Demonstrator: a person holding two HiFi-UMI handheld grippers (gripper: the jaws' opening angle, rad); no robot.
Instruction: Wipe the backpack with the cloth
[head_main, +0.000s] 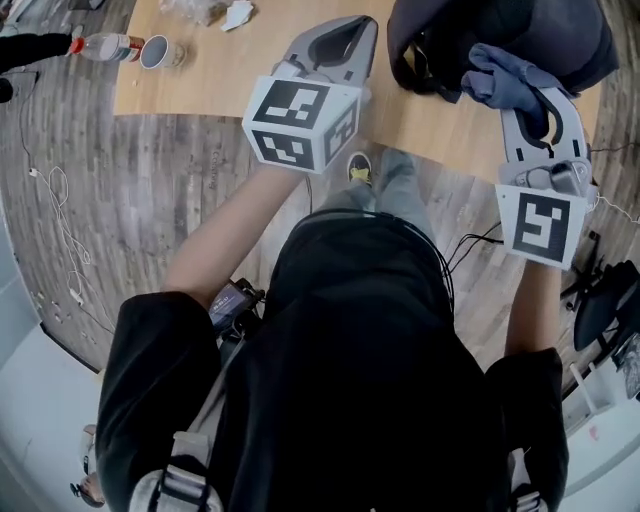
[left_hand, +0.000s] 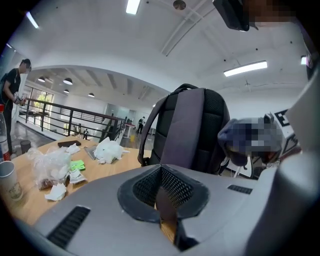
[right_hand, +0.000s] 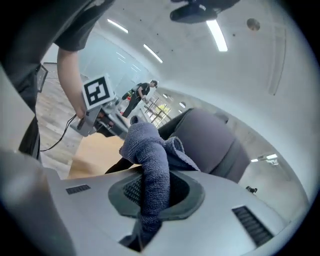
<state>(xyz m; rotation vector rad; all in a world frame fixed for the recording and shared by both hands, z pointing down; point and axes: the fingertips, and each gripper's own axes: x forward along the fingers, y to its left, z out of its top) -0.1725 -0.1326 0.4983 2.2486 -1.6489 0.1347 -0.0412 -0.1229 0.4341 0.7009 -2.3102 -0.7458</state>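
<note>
A dark grey backpack (head_main: 520, 35) stands upright on the wooden table (head_main: 230, 75) at the far right. In the left gripper view the backpack (left_hand: 186, 127) shows its padded back and straps. My right gripper (head_main: 541, 112) is shut on a blue-grey cloth (head_main: 500, 78), which is bunched right at the backpack's near side. The cloth (right_hand: 150, 165) hangs through the right gripper (right_hand: 150, 212), with the backpack (right_hand: 212, 140) just behind. My left gripper (head_main: 345, 38) is shut and holds nothing, a little left of the backpack; its jaws (left_hand: 164, 202) meet.
A plastic bottle (head_main: 108, 46) and a paper cup (head_main: 156, 52) stand at the table's far left, with crumpled bags and tissue (left_hand: 50, 167) nearby. White cables (head_main: 55, 200) lie on the floor. A person (left_hand: 11, 90) stands beyond the table's left end.
</note>
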